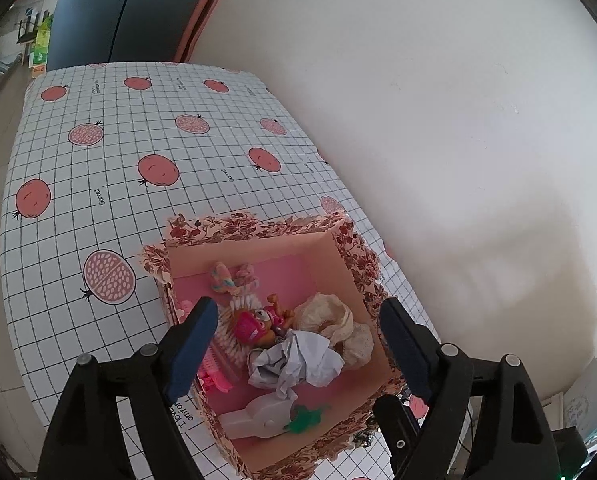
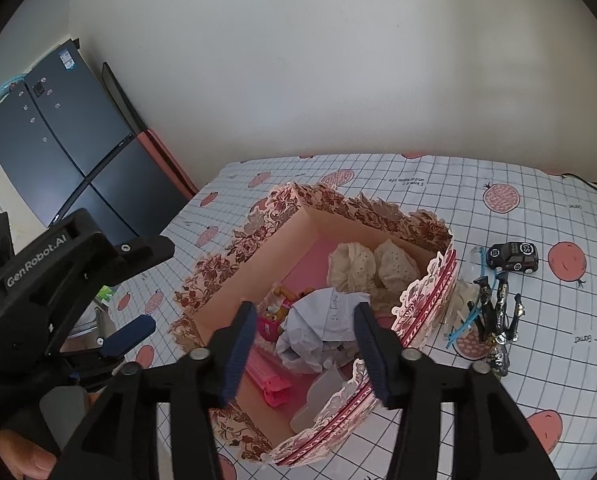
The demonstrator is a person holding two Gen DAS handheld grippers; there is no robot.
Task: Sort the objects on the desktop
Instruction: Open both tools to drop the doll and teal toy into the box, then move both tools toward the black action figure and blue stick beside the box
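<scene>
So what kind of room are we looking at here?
Probably a home kitchen or dining corner: a dark multi-door fridge against a plain wall, and a table under a pomegranate-print cloth with a floral box of odds and ends.

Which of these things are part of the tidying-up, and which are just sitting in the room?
Part of the sorting:
- floral box
- crumpled paper inside it
- pink comb inside it
- lace cloth inside it
- toy car, on the table beside the box
- dark clips, beside the box

Just lying about:
- fridge
- wall
</scene>
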